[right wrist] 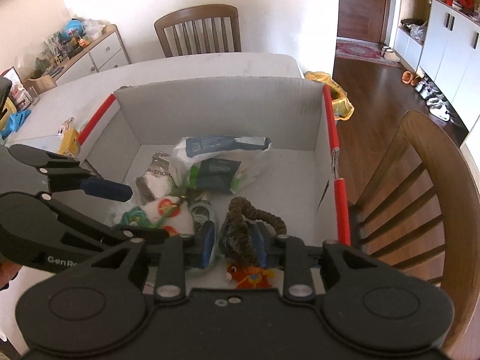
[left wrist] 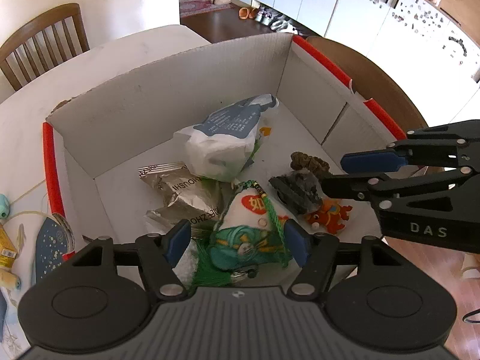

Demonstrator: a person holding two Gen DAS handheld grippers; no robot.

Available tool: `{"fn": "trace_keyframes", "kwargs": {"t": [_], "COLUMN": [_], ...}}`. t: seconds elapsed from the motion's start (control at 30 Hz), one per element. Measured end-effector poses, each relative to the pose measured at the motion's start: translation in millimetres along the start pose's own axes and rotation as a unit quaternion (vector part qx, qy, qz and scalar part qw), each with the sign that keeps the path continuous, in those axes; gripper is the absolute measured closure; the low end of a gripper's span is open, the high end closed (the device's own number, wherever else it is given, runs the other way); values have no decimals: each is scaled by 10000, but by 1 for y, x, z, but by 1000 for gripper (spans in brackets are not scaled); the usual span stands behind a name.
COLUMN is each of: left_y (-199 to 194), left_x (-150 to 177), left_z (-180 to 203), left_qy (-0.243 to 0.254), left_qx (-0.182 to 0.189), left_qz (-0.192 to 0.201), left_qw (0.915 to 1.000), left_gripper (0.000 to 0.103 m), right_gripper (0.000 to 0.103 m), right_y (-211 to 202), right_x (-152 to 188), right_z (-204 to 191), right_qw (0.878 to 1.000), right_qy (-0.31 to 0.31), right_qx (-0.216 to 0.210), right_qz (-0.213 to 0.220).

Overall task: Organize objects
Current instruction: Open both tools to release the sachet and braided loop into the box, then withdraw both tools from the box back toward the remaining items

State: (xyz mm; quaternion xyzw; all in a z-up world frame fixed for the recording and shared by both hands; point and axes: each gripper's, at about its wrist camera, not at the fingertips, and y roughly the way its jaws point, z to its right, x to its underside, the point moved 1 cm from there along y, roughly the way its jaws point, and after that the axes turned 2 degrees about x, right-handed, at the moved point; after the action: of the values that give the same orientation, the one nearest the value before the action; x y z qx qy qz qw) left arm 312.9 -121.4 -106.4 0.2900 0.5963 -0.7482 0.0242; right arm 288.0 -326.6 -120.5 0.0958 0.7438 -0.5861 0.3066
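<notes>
A white cardboard box [left wrist: 150,105] with red edges stands on the table, and both grippers reach into it. My left gripper [left wrist: 237,240] is open around a white-and-teal embroidered sachet [left wrist: 240,234] with a green cord; the pads stand clear of it. My right gripper [right wrist: 234,244] is open, with a brown fuzzy twisted piece [right wrist: 240,234] between its pads. In the left wrist view the right gripper [left wrist: 334,173] comes in from the right, over a dark grey lump [left wrist: 295,190]. An orange plush toy [right wrist: 249,276] lies below it. The left gripper [right wrist: 147,213] shows at the left of the right wrist view.
A white plastic bag [left wrist: 222,141] with blue print and silver foil packets [left wrist: 186,192] lie deeper in the box. A yellow pack [left wrist: 6,249] and a blue speckled item [left wrist: 51,240] sit on the table at left. Wooden chairs [right wrist: 420,180] flank the table.
</notes>
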Motion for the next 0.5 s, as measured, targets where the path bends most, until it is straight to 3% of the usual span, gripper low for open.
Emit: {"fn": "trace_keyframes", "kwargs": {"t": [0.5], "left_y": [-49], "left_x": [5], "left_z": [-5], "left_qy": [-152], "left_qx": [-122], "left_qz": [732], "left_qw": [9971], "left_gripper": [35], "right_gripper": [58], "right_y": [-42], "right_x": [-8], "right_z": [-22], "right_qw": [9994], "right_qy": [-48], "right_qx": [-79], "right_qz": [346]}}
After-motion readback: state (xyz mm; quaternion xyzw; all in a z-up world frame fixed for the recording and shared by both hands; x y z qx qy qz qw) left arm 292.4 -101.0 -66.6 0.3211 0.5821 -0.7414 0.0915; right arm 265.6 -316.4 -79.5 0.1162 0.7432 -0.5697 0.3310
